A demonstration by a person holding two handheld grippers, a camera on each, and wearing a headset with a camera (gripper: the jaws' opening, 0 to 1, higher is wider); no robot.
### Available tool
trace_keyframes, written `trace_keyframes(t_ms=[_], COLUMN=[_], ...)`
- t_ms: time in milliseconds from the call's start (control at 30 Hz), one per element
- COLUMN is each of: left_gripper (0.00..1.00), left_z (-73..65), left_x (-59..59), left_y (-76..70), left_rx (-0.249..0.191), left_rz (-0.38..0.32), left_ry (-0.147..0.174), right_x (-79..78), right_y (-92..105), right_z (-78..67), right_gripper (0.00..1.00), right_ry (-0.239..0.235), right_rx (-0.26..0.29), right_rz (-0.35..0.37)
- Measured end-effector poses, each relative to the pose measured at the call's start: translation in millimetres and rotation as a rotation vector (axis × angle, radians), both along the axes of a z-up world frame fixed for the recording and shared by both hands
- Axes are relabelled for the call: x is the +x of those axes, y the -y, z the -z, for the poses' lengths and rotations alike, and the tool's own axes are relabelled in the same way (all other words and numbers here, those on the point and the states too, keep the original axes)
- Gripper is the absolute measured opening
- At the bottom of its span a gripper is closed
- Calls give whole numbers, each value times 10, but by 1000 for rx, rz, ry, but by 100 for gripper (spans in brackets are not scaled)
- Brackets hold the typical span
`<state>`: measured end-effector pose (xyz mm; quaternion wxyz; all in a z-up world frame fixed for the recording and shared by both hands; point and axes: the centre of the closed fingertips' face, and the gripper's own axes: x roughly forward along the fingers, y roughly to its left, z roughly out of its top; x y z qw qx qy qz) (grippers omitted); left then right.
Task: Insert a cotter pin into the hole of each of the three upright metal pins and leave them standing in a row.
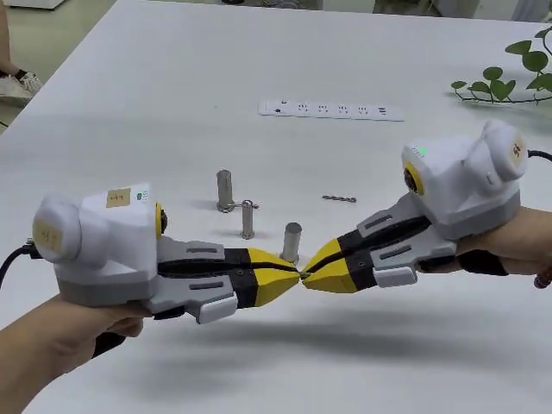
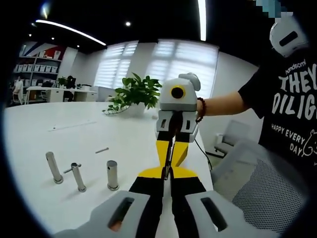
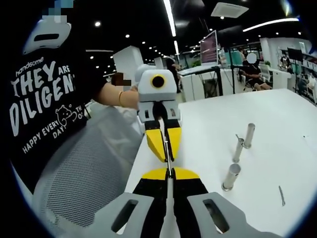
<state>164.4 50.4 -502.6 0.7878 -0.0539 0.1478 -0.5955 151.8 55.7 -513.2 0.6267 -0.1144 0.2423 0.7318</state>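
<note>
Head view: middle pin [image 1: 247,222] looks cottered, far pin [image 1: 224,185] and near pin [image 1: 291,240] bare; left tool [image 1: 296,275] and right tool [image 1: 307,275], both narrow, pinch one cotter pin [image 3: 167,151] tip-to-tip.

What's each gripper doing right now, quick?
Left gripper: closed, pinching one end of a thin cotter pin.
Right gripper: closed on the same cotter pin's other end.

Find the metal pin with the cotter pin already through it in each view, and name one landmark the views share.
Head view: the middle pin stands near centre, second in the row of three.
Left gripper view: lower left, between its two neighbours.
Right gripper view: right of centre, mid-row.
Shared landmark: the thicker end pin next to it.
</note>
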Motion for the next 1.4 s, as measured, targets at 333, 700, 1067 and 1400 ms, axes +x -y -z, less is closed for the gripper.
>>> trace_keyframes(t_ms=[333, 700, 1067, 1400], left_gripper=[5, 14, 20, 28], left_z=[9, 36, 170, 300], left_x=[154, 249, 475, 668], left_y=[-53, -62, -156, -167], left_rx=[37, 63, 161, 215], left_rz=[-92, -168, -314, -406], left_ry=[45, 86, 155, 154], right_x=[135, 347, 561, 717], right_y=[43, 182, 338, 428], right_z=[33, 55, 156, 246], right_gripper=[0, 0, 0, 0], right_ry=[79, 117, 189, 215], right_rx=[-37, -69, -135, -177], right_rz=[22, 86, 129, 137])
